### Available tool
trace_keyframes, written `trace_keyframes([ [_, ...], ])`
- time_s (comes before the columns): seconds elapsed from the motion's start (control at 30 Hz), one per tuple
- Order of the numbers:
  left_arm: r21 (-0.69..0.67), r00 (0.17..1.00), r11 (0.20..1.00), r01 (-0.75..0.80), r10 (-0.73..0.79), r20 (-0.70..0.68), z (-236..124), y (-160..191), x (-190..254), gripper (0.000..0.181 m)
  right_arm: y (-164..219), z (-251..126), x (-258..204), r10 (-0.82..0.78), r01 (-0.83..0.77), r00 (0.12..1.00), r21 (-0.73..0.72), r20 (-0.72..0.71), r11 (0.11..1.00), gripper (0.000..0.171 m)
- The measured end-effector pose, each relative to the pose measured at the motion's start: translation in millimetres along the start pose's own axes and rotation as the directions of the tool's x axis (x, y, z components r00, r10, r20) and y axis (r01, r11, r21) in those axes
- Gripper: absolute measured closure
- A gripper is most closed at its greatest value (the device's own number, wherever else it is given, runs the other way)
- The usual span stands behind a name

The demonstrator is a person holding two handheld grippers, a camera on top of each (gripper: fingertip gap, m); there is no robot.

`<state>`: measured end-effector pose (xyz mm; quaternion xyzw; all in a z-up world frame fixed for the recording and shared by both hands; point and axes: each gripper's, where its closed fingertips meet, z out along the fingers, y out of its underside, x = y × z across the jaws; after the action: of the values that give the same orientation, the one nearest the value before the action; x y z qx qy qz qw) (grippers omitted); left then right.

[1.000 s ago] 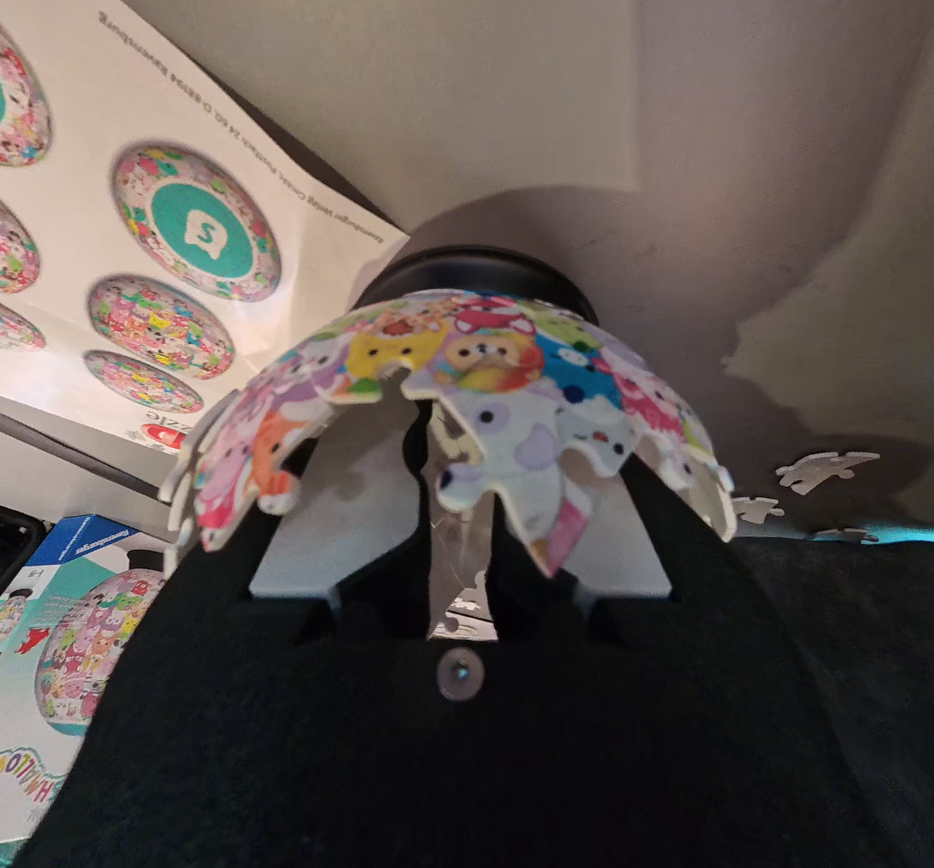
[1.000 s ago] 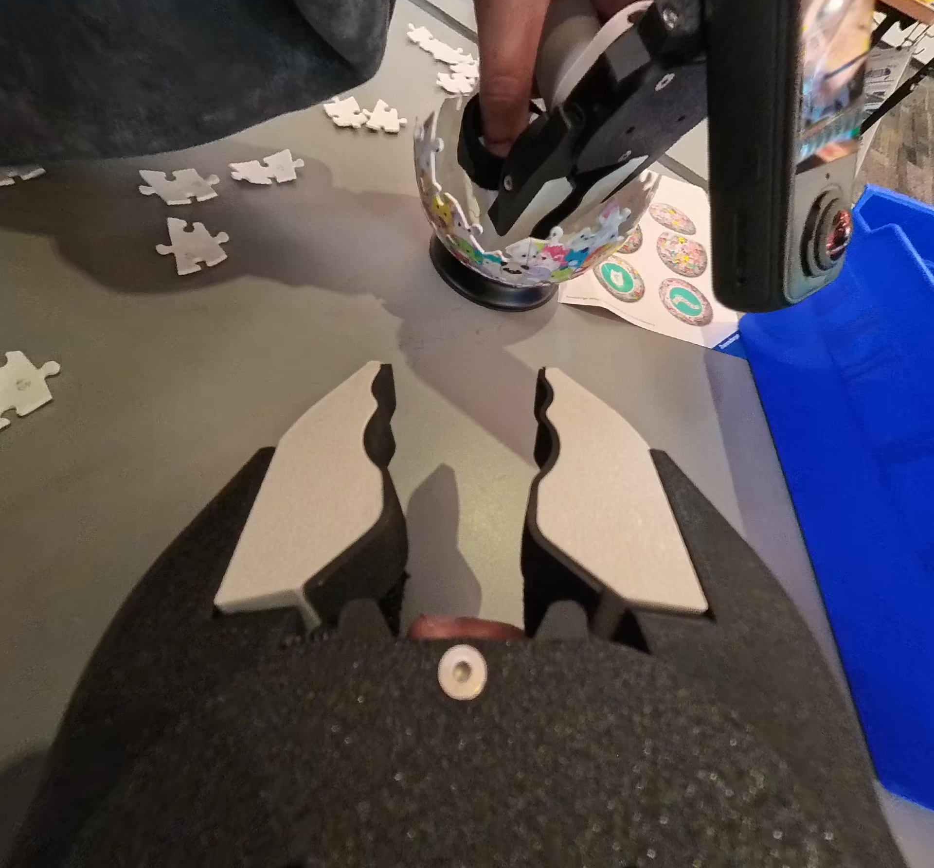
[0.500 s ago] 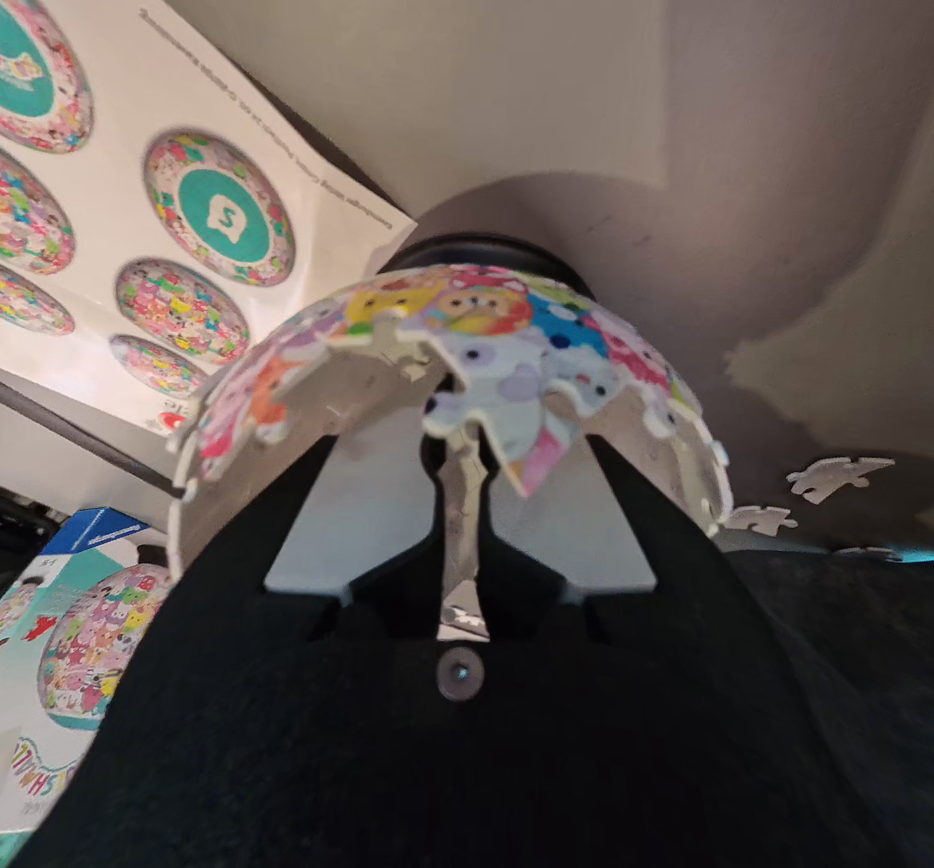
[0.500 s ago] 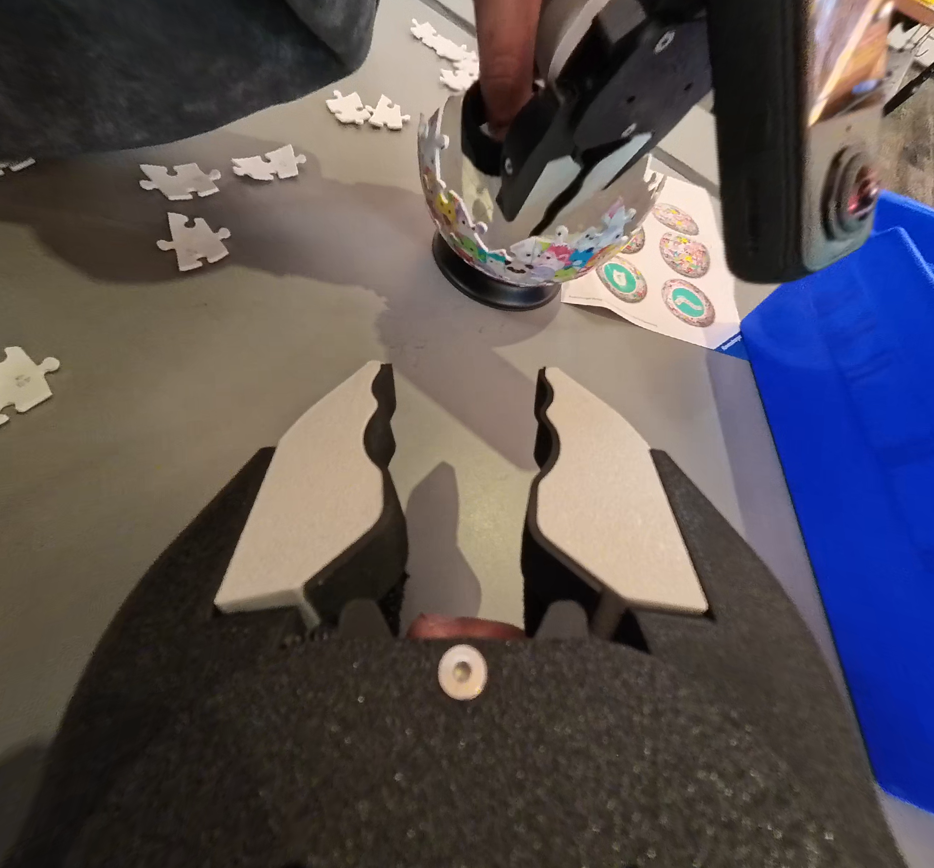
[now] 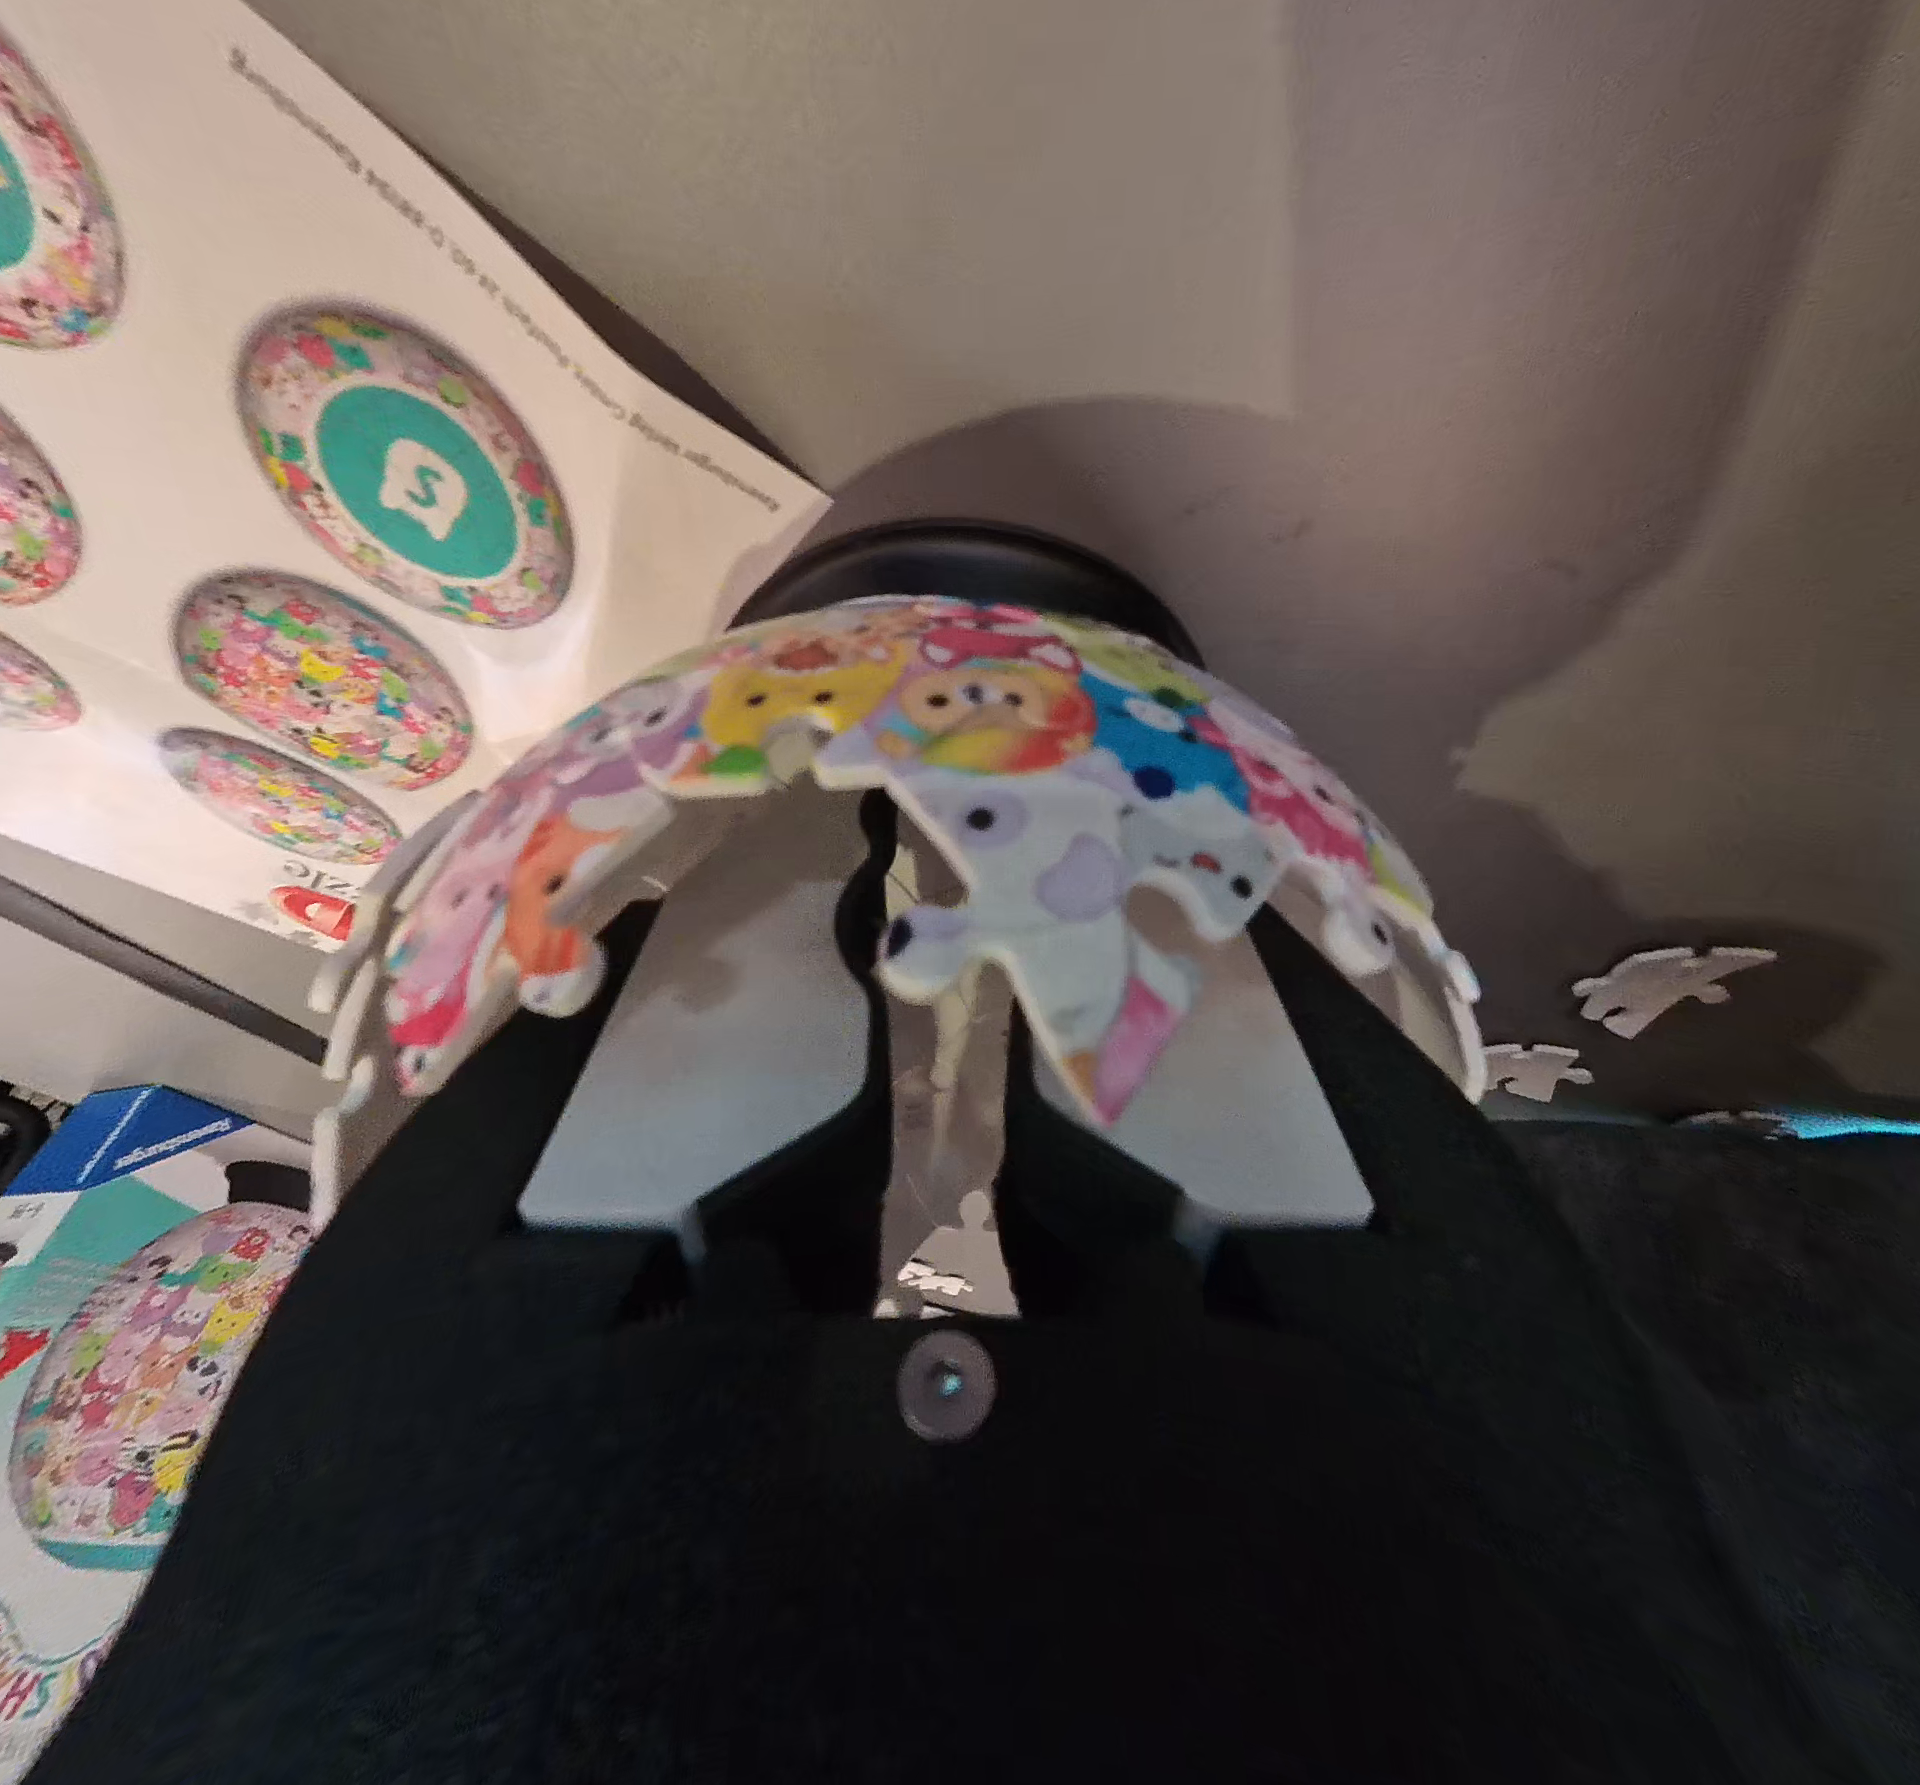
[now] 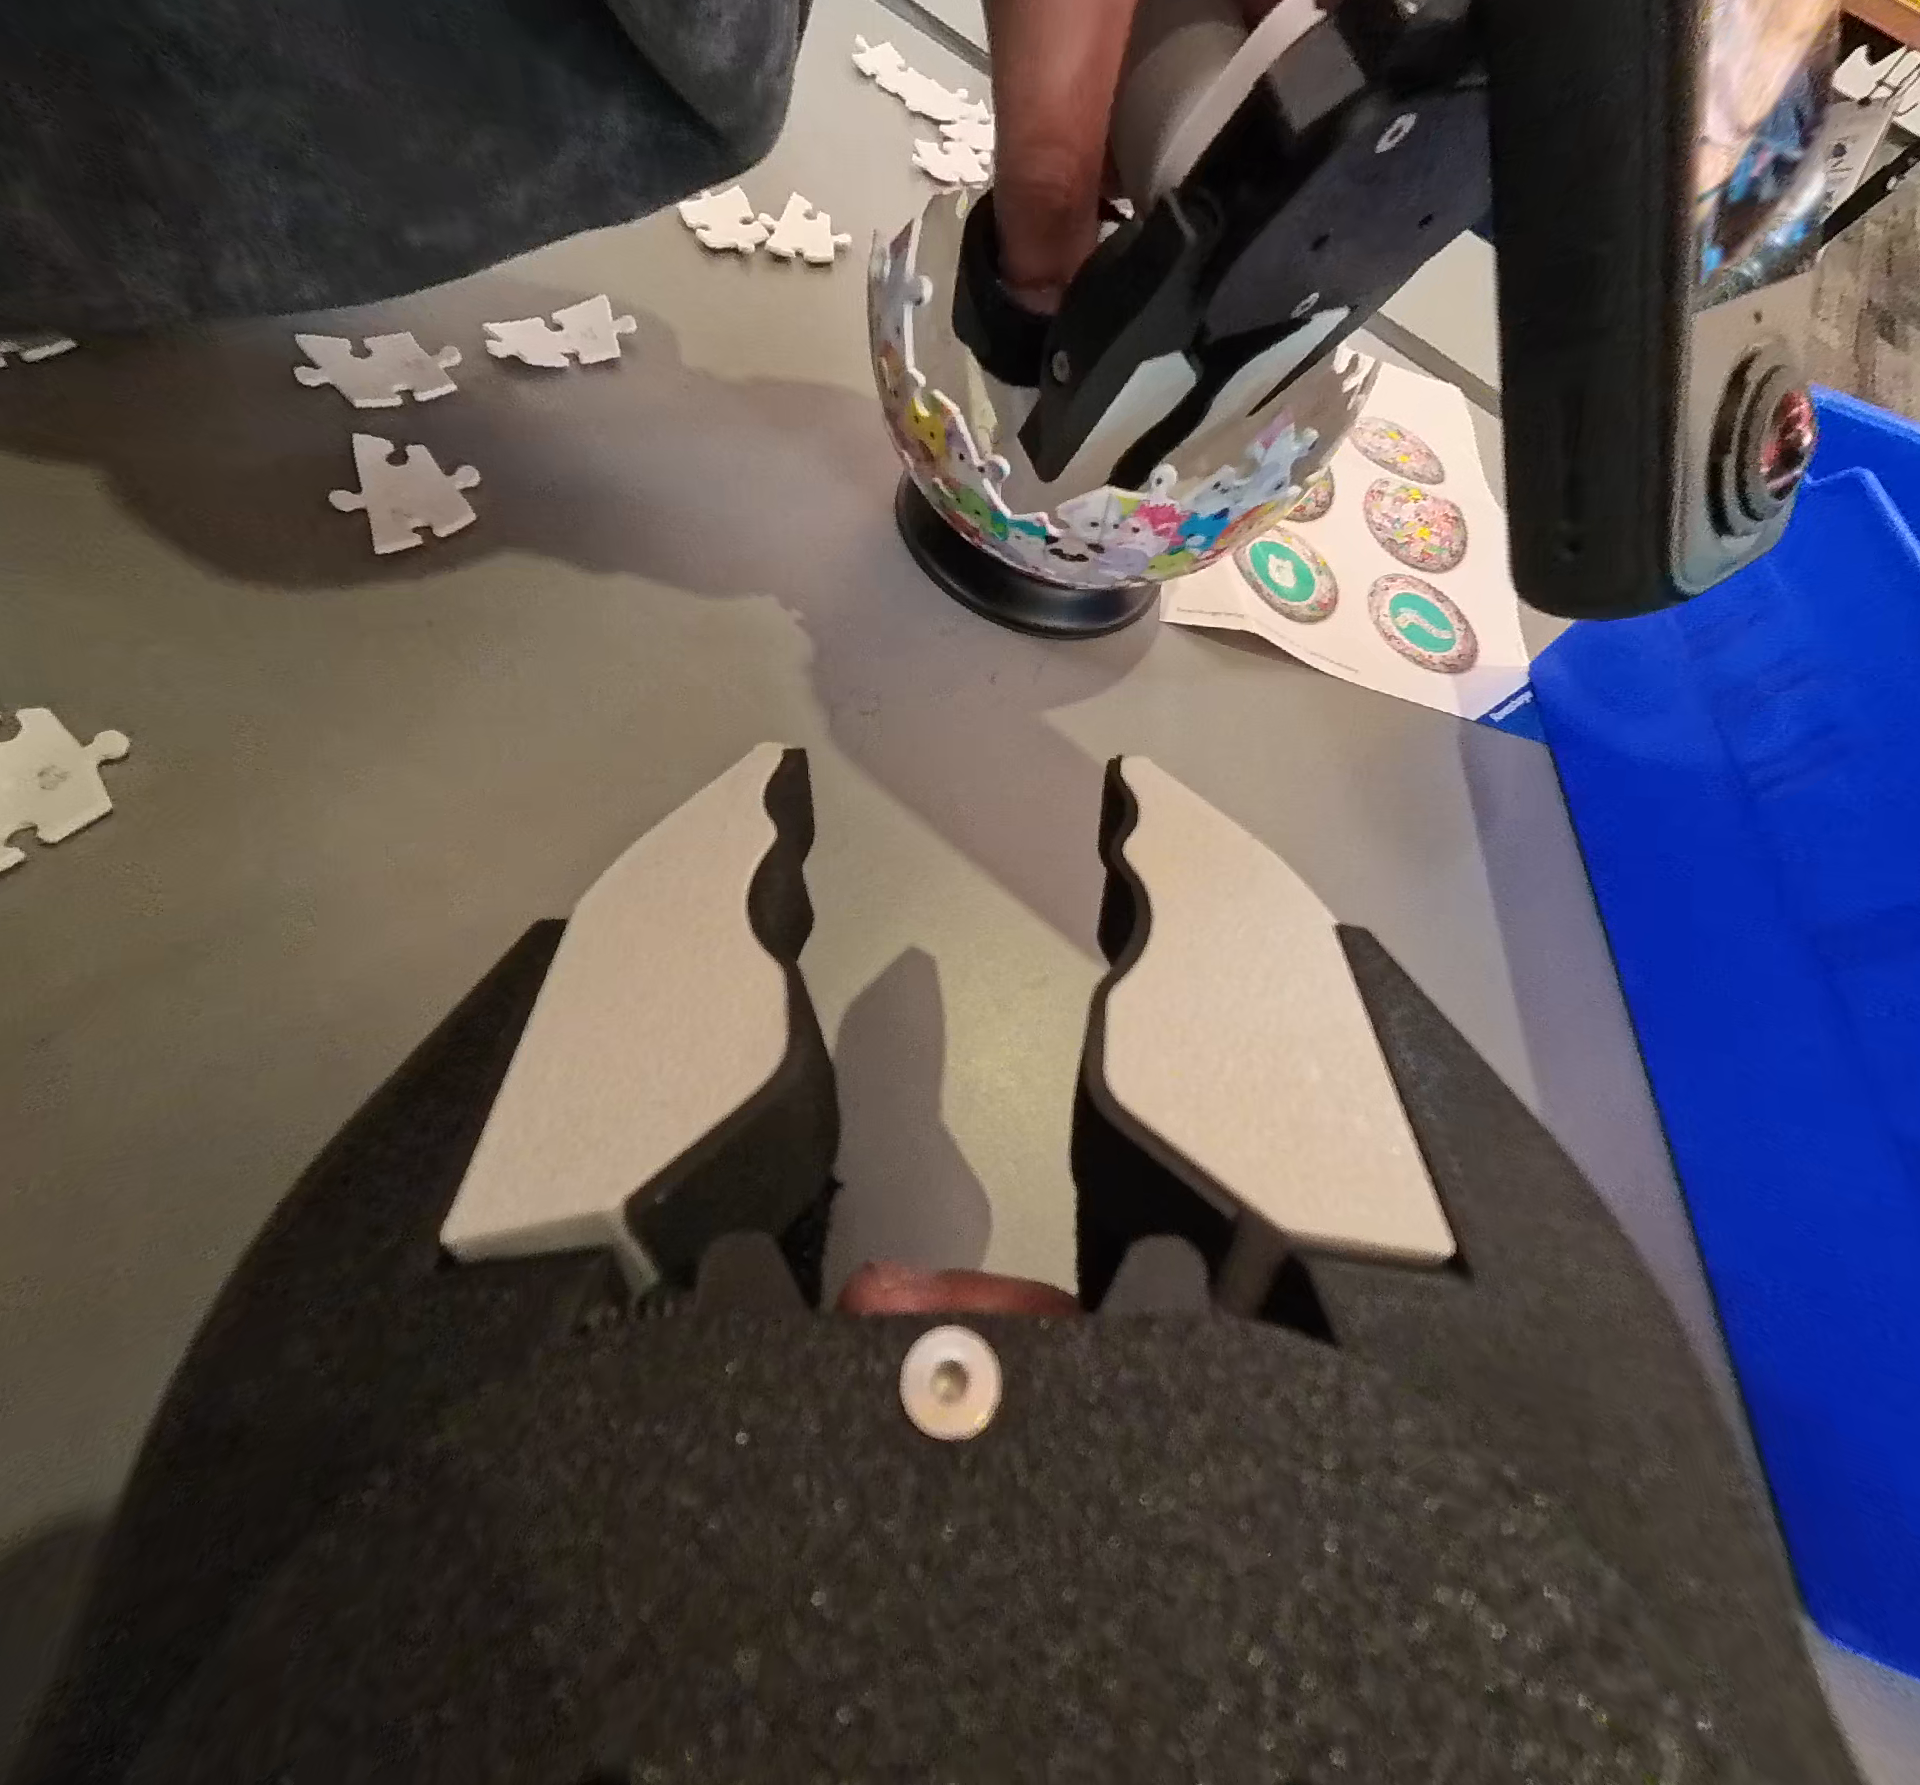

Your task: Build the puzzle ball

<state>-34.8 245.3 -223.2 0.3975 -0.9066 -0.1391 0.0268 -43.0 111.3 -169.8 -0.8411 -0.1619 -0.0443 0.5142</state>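
**Piece seating on the half-built ball**

The half ball (image 6: 1091,509) is seated on its black stand (image 6: 1023,592), upper centre of frame. The left gripper (image 5: 951,904) is reached inside it; whether anything is clamped cannot be told. The right gripper (image 6: 956,800) is held apart, empty. Next, a loose piece (image 6: 405,494) is probably required.

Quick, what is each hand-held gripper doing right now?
Left hand-held gripper: fingers reach inside the puzzle ball; whether it holds anything cannot be told.
Right hand-held gripper: open, empty.

Glossy printed card puzzle ball (image 6: 1091,530) shell with plain white matt inside, smooth shiny black plastic stand (image 6: 1023,587), matt grey table (image 6: 416,696), glossy paper instruction sheet (image 5: 312,385), rough speckled black right gripper (image 6: 954,800), glossy blue plastic bin (image 6: 1766,904)
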Motion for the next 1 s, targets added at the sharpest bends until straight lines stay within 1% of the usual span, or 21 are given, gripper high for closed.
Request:
trace_keyframes([
  [0.1,-0.005,1.000,1.000,-0.009,0.009,-0.002,0.0,0.3,0.9,0.163,0.0,-0.2,0.2,0.001,-0.001,1.000,0.000,0.000,1.000,0.118],
  [0.17,-0.018,1.000,1.000,-0.025,0.025,-0.004,0.3,0.6,2.8,0.170,-0.1,-0.4,0.3,0.001,-0.001,1.000,0.001,-0.001,1.000,0.118],
  [0.37,-0.014,1.000,1.000,-0.028,0.028,0.006,0.1,0.8,2.9,0.170,-0.4,-0.4,-0.1,-0.001,0.001,1.000,0.001,0.000,1.000,0.118],
  [0.4,-0.012,1.000,1.000,-0.028,0.028,0.001,0.2,1.1,3.8,0.174,-0.3,-0.3,-0.2,-0.001,0.001,1.000,0.001,0.000,1.000,0.118],
  [0.43,-0.011,1.000,0.999,-0.030,0.030,-0.004,0.4,1.3,4.8,0.181,-0.3,-0.3,-0.3,-0.001,0.001,1.000,0.001,0.001,1.000,0.118],
  [0.67,0.013,1.000,1.000,-0.011,0.011,0.021,-1.5,3.1,0.3,0.181,-0.1,-0.3,0.2,-0.002,0.002,1.000,0.000,-0.001,1.000,0.118],
  [0.7,0.024,1.000,1.000,0.003,-0.003,0.028,-3.2,2.8,-2.4,0.175,0.0,-0.3,0.4,-0.001,0.001,1.000,0.000,-0.001,1.000,0.118],
  [0.73,0.035,0.999,0.999,0.019,-0.020,0.028,-4.8,2.1,-4.4,0.162,0.2,-0.3,0.7,0.001,-0.001,1.000,0.000,-0.001,1.000,0.118],
  [0.77,0.043,0.999,0.999,0.033,-0.034,0.025,-6.0,1.6,-6.3,0.156,0.5,-0.1,0.8,0.001,-0.001,1.000,-0.001,-0.001,1.000,0.118],
  [0.93,0.068,1.000,0.997,0.026,-0.026,-0.001,-5.0,-6.4,-3.9,0.148,0.8,0.3,0.0,-0.002,0.002,1.000,-0.003,0.001,1.000,0.118],
  [1.0,0.081,1.000,0.997,0.014,-0.014,0.000,-5.4,-9.3,-3.1,0.149,1.1,0.2,0.3,0.000,0.000,1.000,-0.003,0.001,1.000,0.118],
])
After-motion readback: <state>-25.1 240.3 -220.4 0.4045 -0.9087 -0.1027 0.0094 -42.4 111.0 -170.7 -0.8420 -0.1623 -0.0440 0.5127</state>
